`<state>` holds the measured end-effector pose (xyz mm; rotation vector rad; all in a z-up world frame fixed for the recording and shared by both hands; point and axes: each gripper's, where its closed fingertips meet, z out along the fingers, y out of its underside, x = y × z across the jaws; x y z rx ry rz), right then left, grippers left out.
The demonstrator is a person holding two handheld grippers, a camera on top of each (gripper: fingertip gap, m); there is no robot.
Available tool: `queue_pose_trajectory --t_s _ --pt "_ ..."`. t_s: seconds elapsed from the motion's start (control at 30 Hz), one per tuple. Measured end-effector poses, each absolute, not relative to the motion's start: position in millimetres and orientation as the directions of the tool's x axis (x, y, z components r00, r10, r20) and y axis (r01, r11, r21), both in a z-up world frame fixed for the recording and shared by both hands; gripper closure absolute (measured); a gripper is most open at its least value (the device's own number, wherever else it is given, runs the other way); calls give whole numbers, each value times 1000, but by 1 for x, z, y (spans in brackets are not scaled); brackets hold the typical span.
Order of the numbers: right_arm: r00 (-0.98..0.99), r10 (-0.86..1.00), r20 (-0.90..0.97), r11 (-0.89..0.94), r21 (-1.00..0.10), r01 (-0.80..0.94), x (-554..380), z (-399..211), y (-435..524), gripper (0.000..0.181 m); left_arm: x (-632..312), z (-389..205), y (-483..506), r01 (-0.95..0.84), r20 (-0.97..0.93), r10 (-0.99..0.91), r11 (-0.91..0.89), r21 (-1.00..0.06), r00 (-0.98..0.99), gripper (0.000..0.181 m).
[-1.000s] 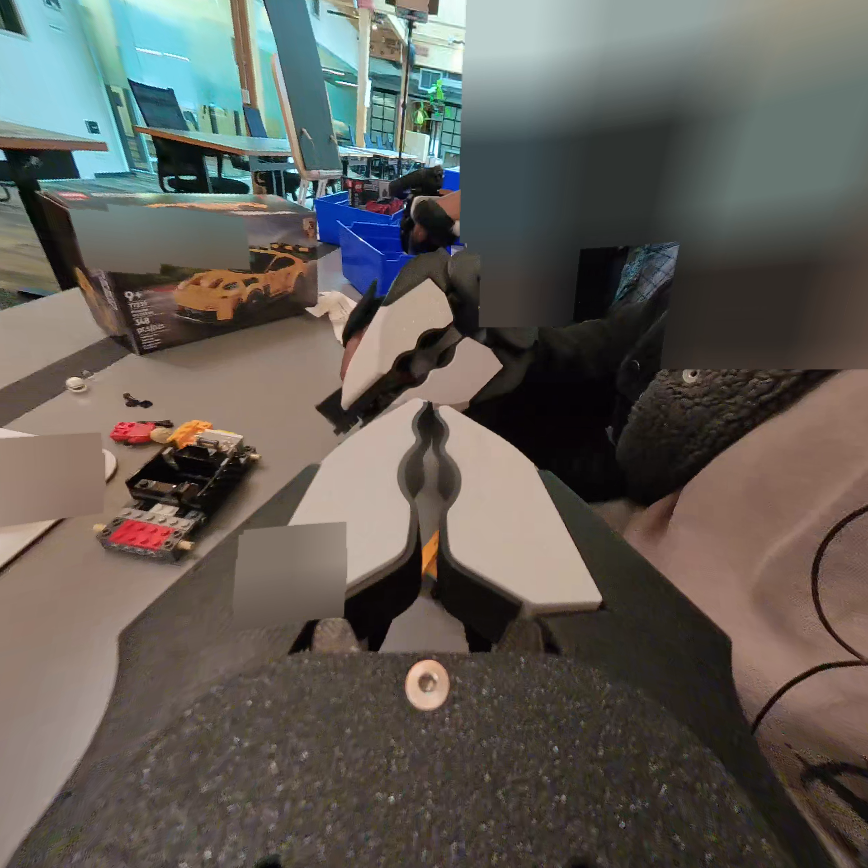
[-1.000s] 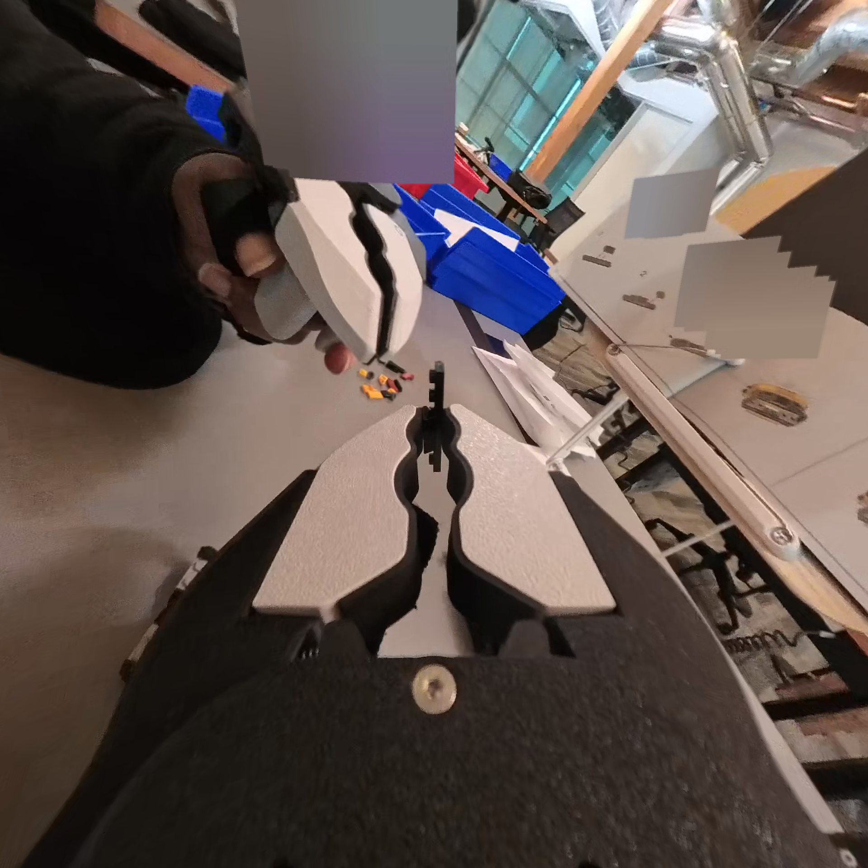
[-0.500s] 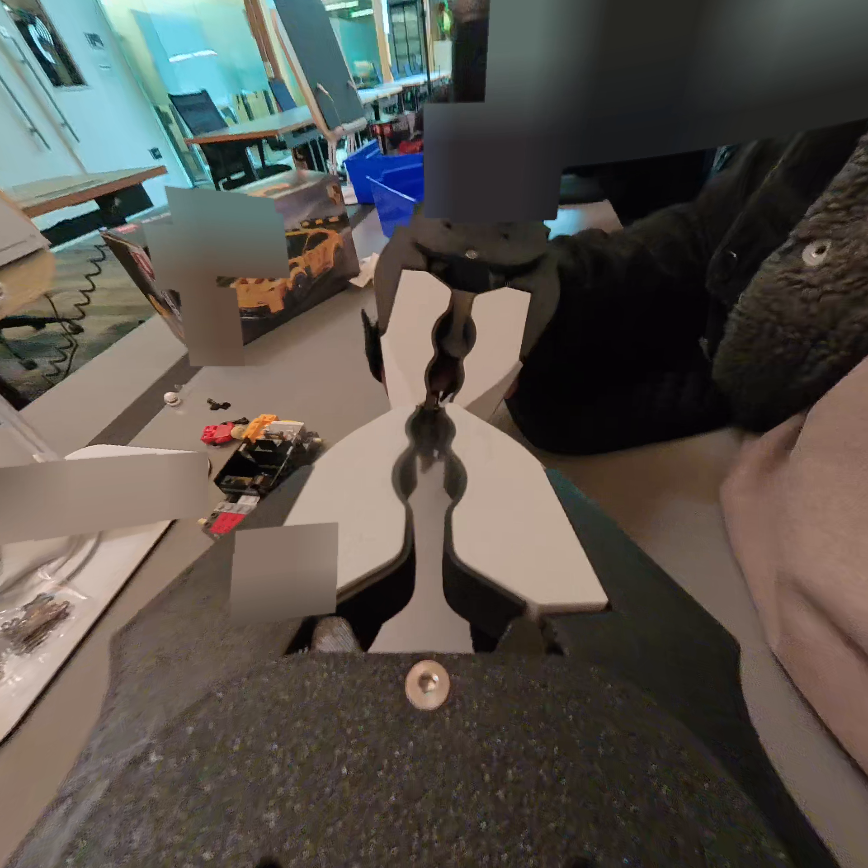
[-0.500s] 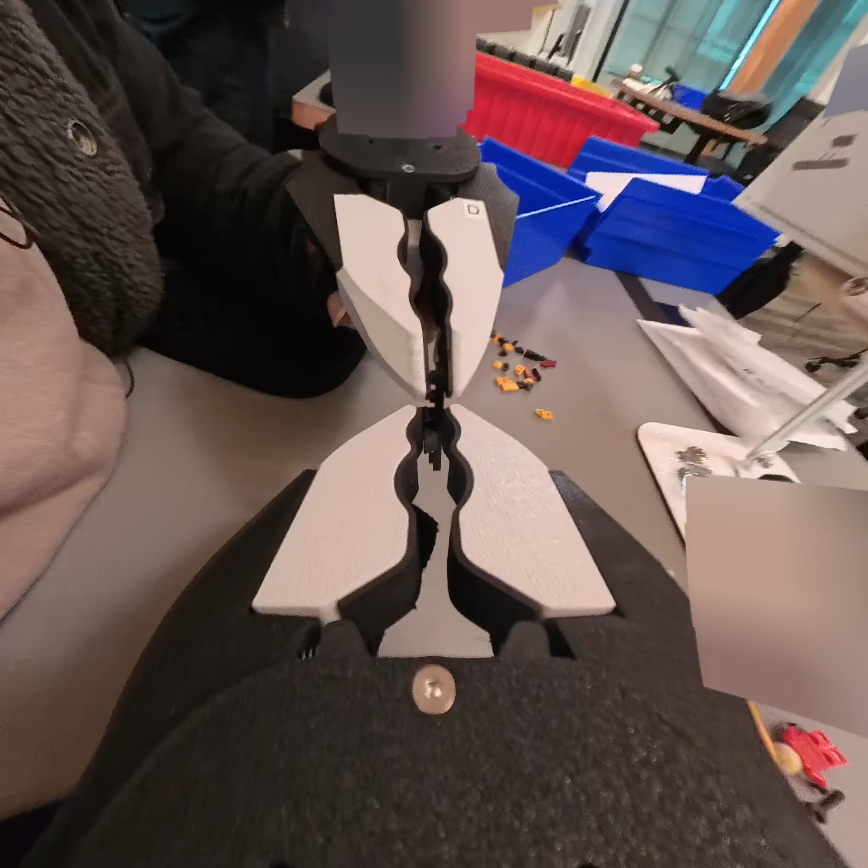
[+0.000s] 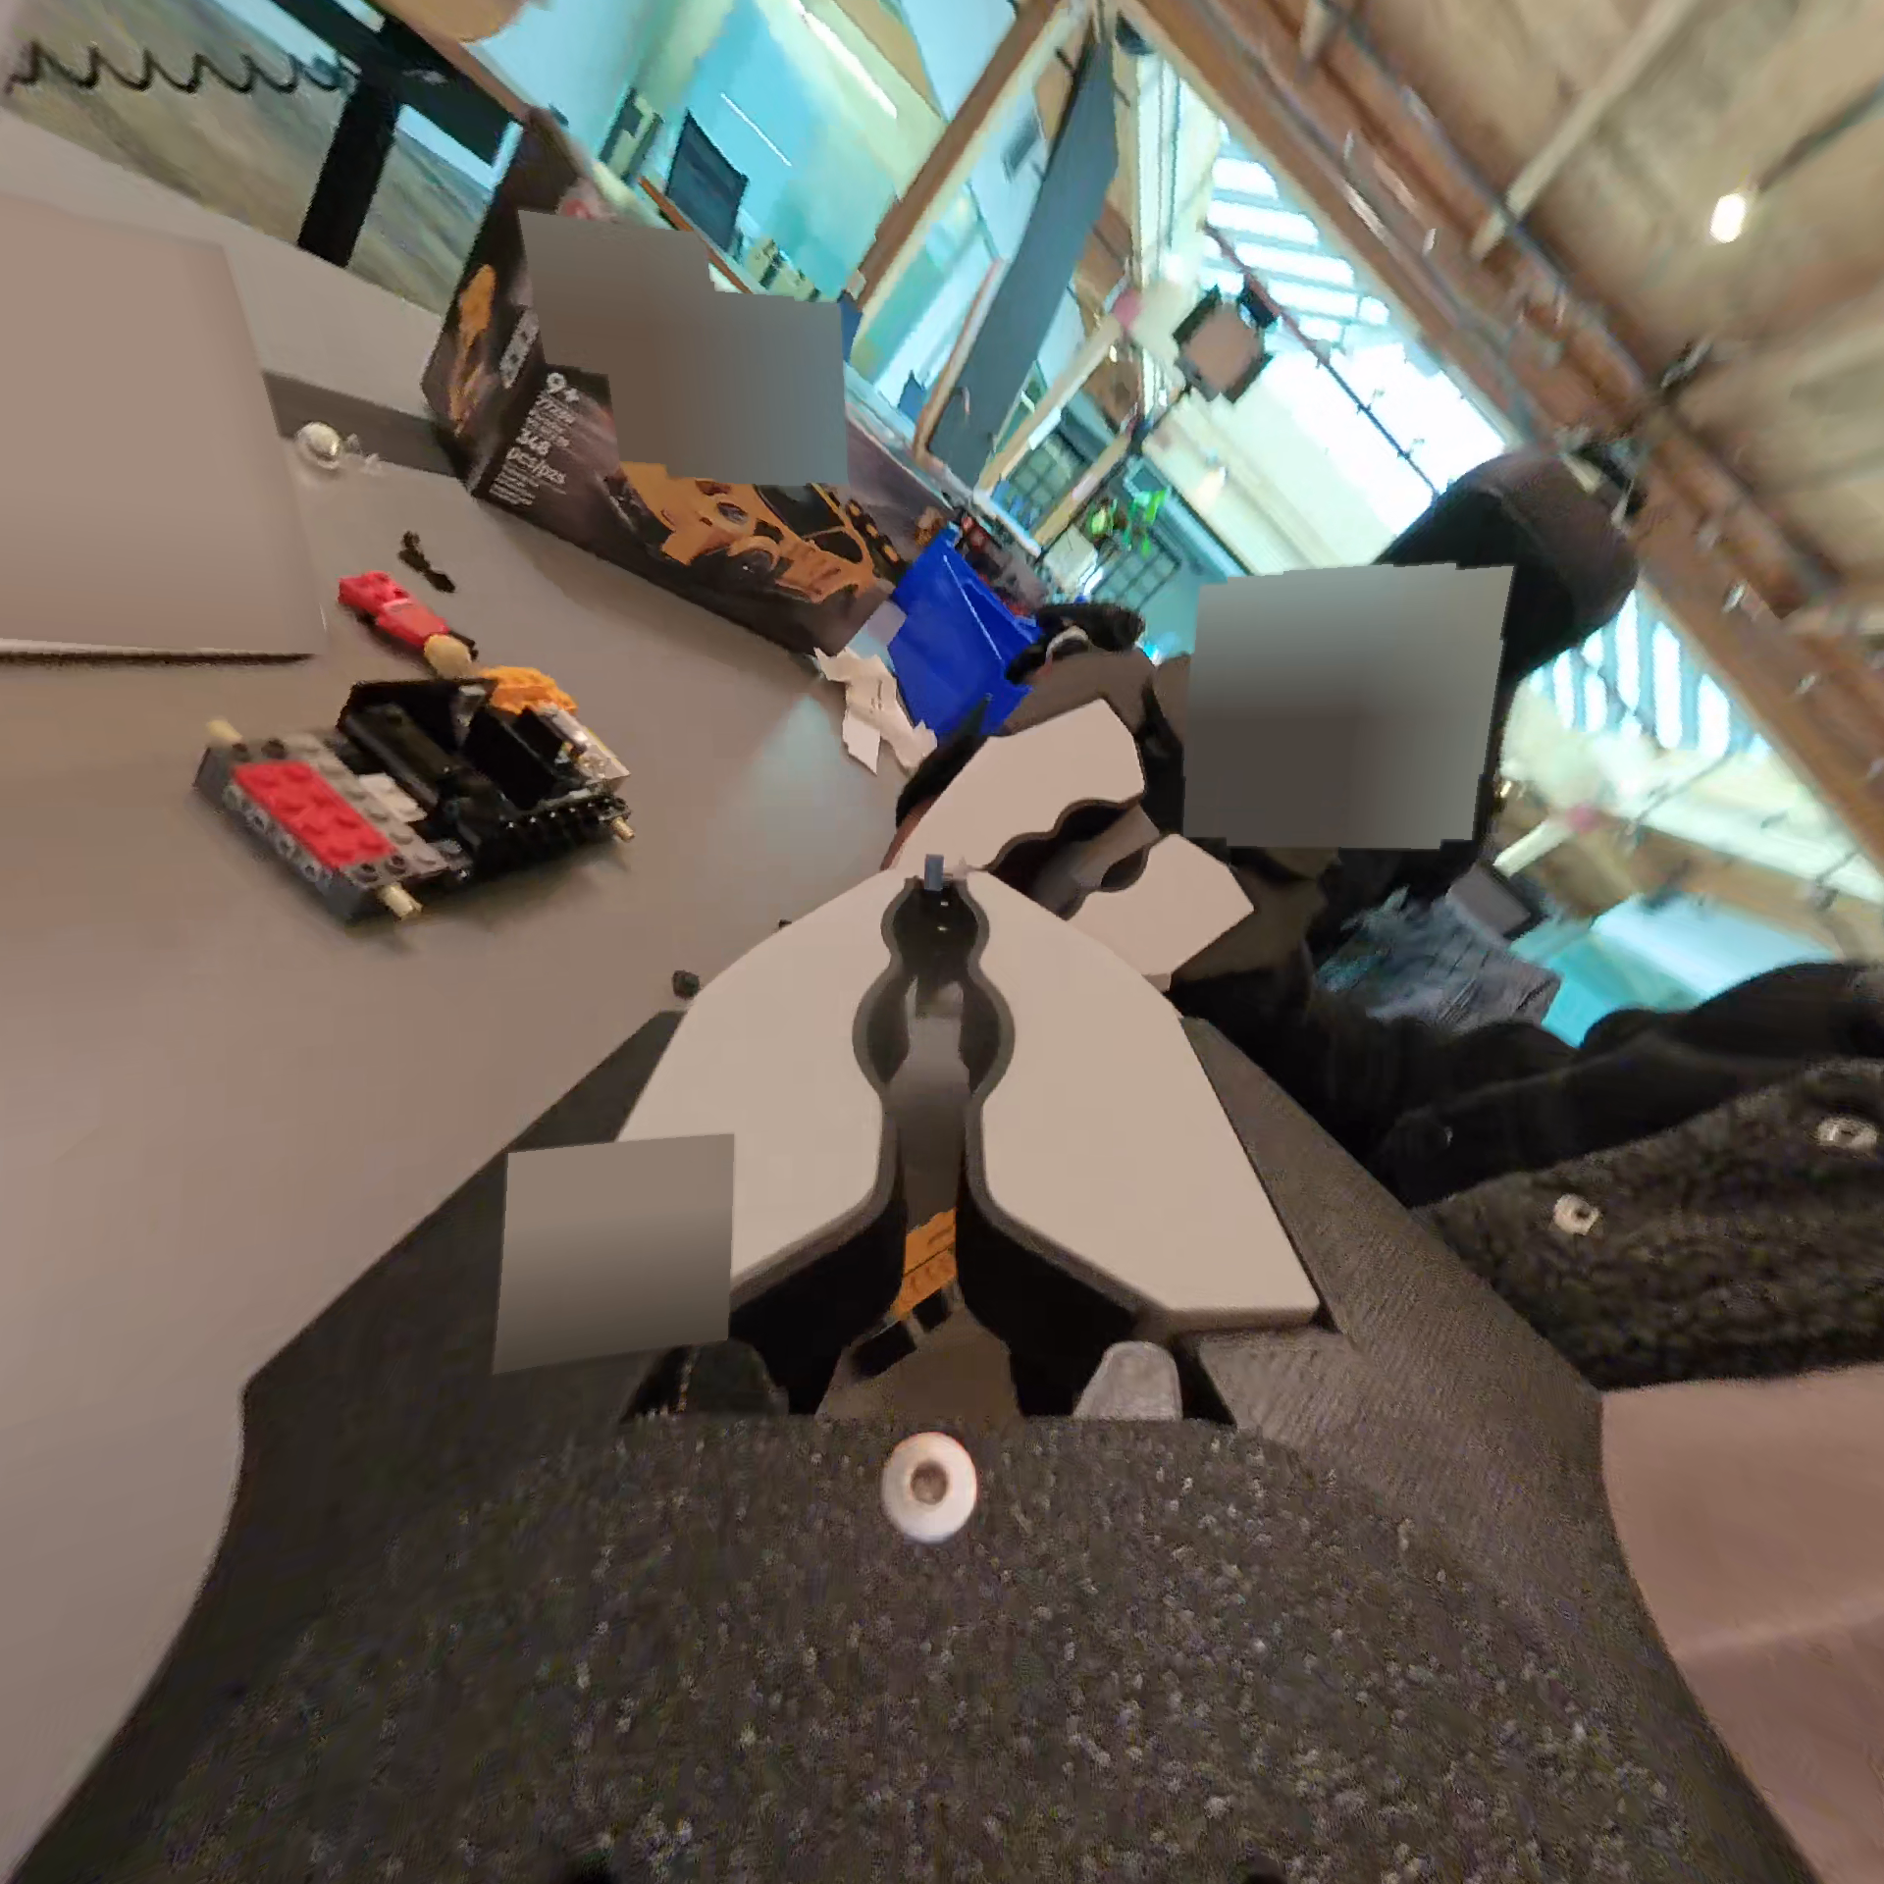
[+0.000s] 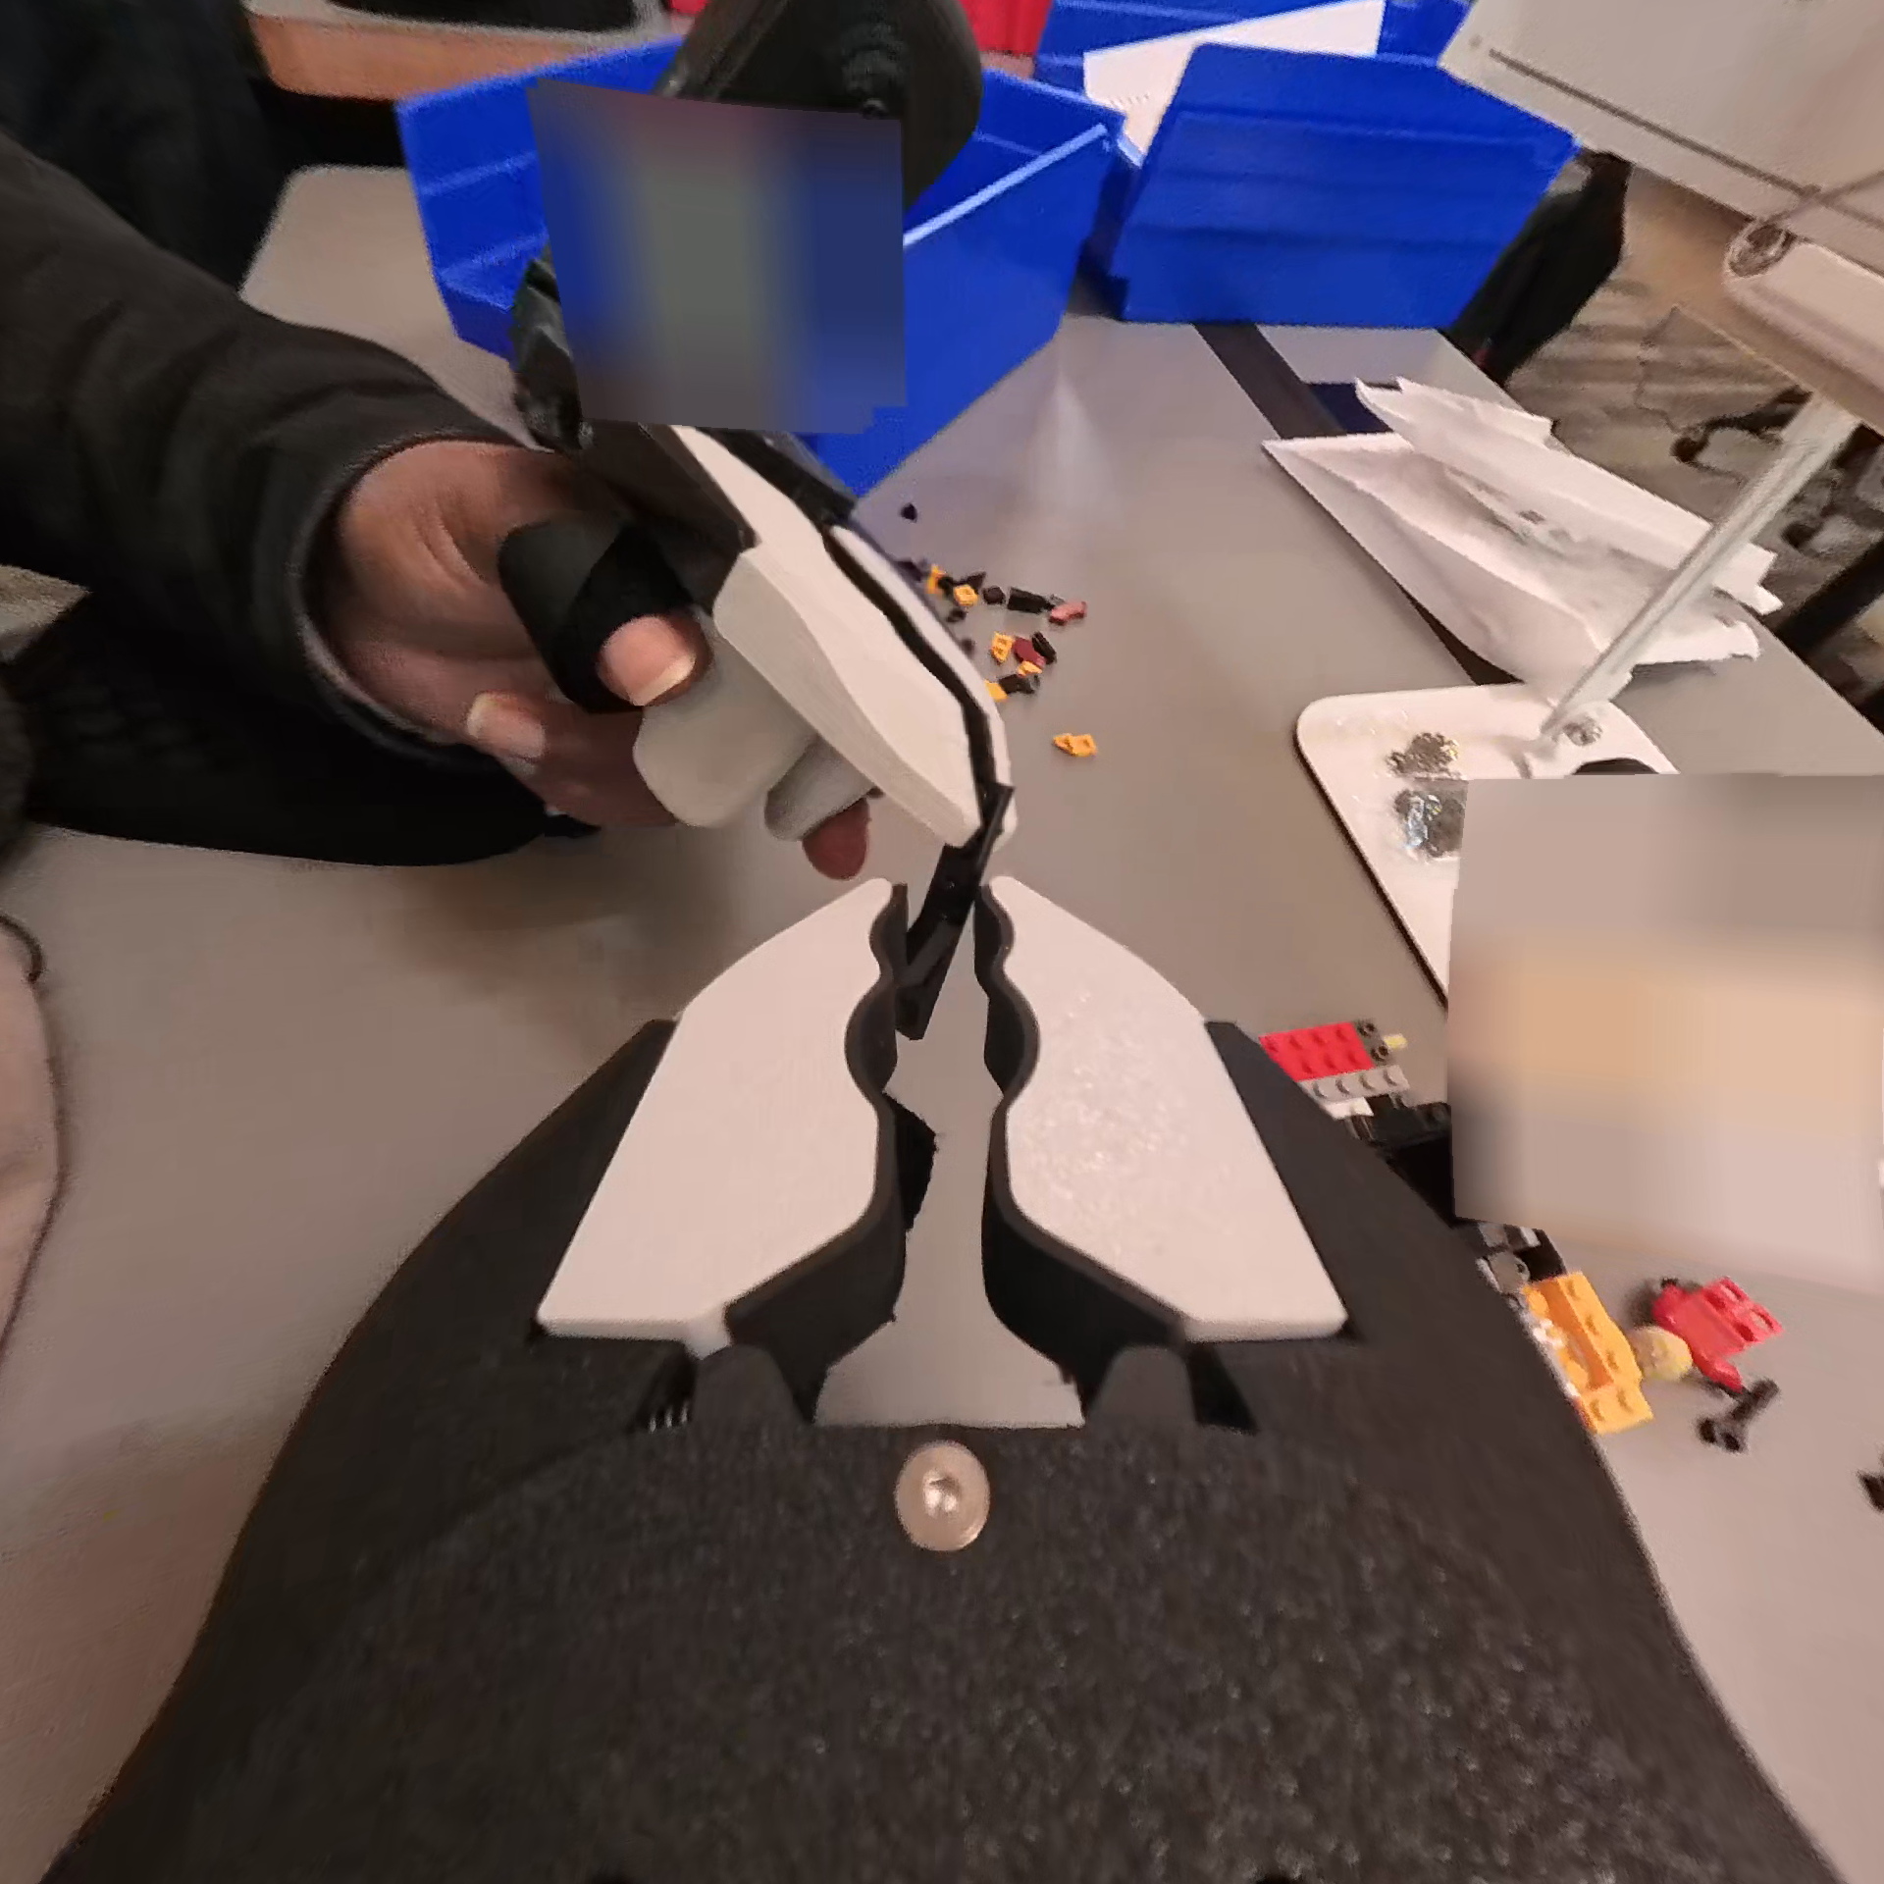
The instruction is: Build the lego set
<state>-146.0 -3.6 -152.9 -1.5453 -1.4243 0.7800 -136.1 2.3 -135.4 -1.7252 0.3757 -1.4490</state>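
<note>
- A long thin black piece (image 6: 943, 943) is held in the air between the two grippers, above the grey table (image 6: 306, 1070).
- The left gripper (image 6: 984, 816) is closed on the upper end of the black piece; in the left wrist view its fingers are nearly together, with something small and blue at the tips (image 5: 933, 870).
- The right gripper (image 6: 936, 902) is narrowed, but its fingers are parted slightly; the lower end of the black piece lies in that gap, and it cannot be told whether it is clamped.
- The half-built car base (image 5: 408, 790), black with red plates, sits on the table, well apart from the black piece.
- Loose small parts (image 6: 1004, 637) lie scattered beyond the black piece, in front of the blue bins (image 6: 1325, 173).
- The step in hand is judged to be a handover or regrip of the black piece between the two grippers.
- Next, one firm hold is called for and a clean release by the other gripper, before the piece is carried to the car base.
</note>
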Motion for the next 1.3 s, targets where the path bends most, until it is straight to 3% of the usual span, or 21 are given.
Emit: queue_pose_trajectory --t_s 0.57,0.9,1.07,1.3 --pt "82 983 162 59 -713 698 -158 -174 3 167 -153 -157 11 527 912 -387 -752 -396 133 176" --pt "-76 975 -209 -61 -580 812 -150 -199 -17 166 -145 -183 -2 500 978 -201 -842 -203 59 176" --pt "-64 945 -321 -169 -646 745 -151 -186 -13 160 -146 -184 1 504 978 -198 -840 -200 60 177" --pt "-2 970 -242 -185 -744 642 -137 -168 -8 147 -148 -186 3 514 982 -182 -837 -186 58 176"
